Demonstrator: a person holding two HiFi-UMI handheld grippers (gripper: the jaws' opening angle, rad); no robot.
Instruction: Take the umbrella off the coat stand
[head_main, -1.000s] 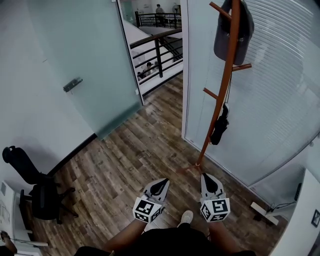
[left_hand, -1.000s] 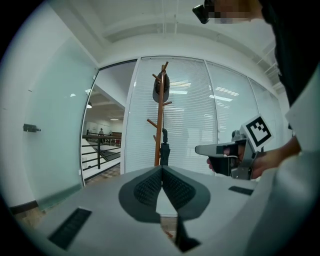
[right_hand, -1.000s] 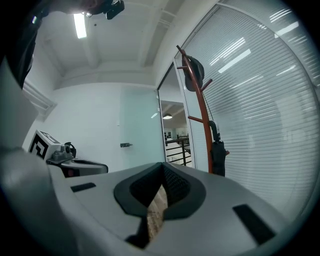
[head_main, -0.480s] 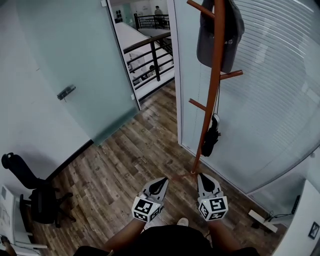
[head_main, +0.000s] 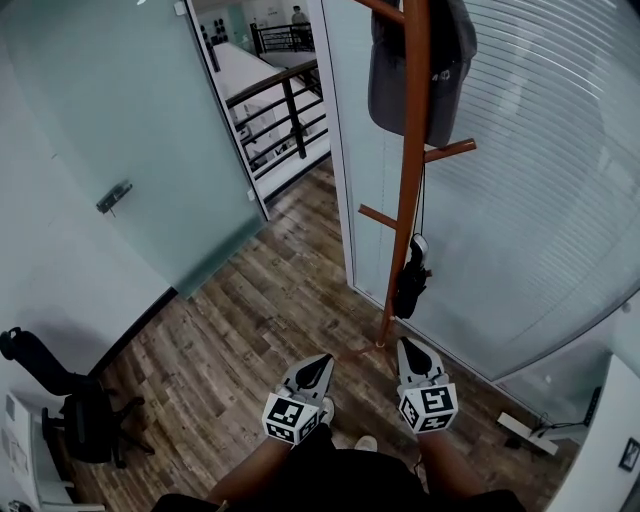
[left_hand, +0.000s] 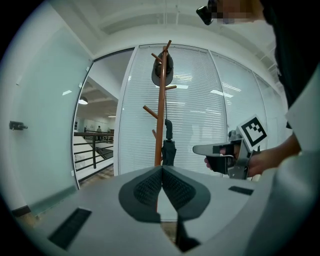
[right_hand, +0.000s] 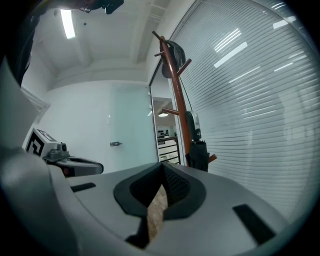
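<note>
Both grippers have come closer to the coat stand (head_main: 410, 160) than a second ago, so its foot now lies just ahead of the right gripper (head_main: 408, 347), with the left gripper (head_main: 322, 362) alongside; the approach looks nearly done, the reach not yet begun. Each gripper's ribbed dark pads meet on nothing. The umbrella (head_main: 411, 280), a folded black fabric bundle, hangs by a thin cord ahead of and above the right gripper, against the slim reddish wooden pole, below a soft grey cap (head_main: 450, 60)
</note>
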